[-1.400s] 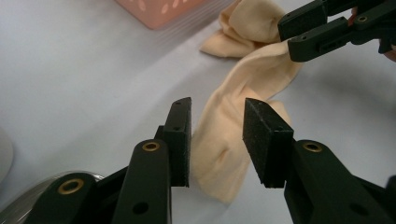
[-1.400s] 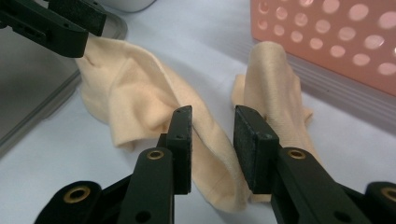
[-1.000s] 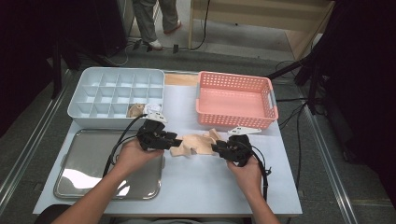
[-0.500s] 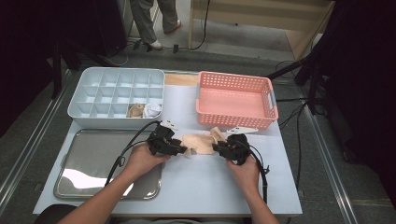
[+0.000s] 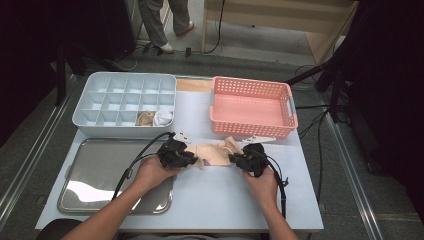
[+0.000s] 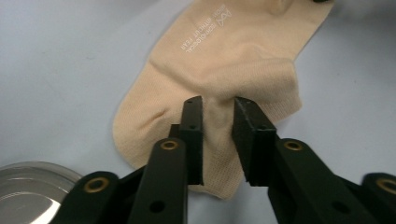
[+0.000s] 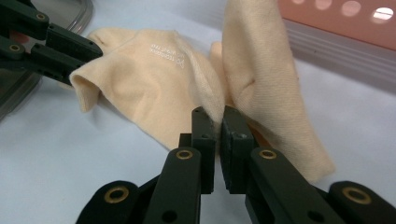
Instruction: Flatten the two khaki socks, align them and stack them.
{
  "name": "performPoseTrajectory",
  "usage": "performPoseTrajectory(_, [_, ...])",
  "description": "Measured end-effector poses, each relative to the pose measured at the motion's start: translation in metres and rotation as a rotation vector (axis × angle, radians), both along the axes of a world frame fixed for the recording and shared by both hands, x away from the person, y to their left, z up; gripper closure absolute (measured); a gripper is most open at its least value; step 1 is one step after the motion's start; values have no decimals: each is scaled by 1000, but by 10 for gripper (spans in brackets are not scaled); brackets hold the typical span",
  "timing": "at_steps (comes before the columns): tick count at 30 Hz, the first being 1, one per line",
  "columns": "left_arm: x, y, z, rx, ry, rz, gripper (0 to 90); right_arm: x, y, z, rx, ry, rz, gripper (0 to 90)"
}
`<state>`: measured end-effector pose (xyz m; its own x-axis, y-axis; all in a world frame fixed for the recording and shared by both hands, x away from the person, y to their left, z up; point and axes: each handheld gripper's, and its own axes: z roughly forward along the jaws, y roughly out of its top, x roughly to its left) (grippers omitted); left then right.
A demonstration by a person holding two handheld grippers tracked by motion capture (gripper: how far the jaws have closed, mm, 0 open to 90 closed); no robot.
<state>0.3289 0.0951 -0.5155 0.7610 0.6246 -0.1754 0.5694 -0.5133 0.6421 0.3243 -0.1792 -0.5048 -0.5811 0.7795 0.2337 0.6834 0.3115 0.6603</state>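
A beige sock lies crumpled on the white table between my two grippers. My left gripper is at its left end. In the left gripper view its jaws have just been closing and pinch a raised fold of the sock. My right gripper is at the sock's right end. Its jaws have just been closing too and stand almost together on an edge of the sock, part of which stands up in a flap. The left gripper shows at the far side in the right gripper view.
A pink basket stands just behind the sock. A pale blue compartment box at the back left holds a rolled beige sock and a white one. A metal tray lies at the front left under my left forearm.
My left gripper has come down and to the right onto the sock's left end. Both pairs of jaws have narrowed onto the fabric. The right hand has stayed in place.
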Motion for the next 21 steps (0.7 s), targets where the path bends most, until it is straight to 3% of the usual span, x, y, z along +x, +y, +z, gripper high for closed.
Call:
performPoseTrajectory(5, [0,0,-1,-19,18,-8,881,-2,-3,2,11,17,-8,870])
performPoseTrajectory(8, [4,3,2,-14,67,-19,894,-5,-5,3,10,24,-13,873])
performPoseTrajectory(13, [7,12,6,-22,91,2,895,-11,-11,2,17,29,-26,872])
performPoseTrajectory(21, [7,12,6,-17,93,-3,896,-22,-17,1,-7,41,-36,877])
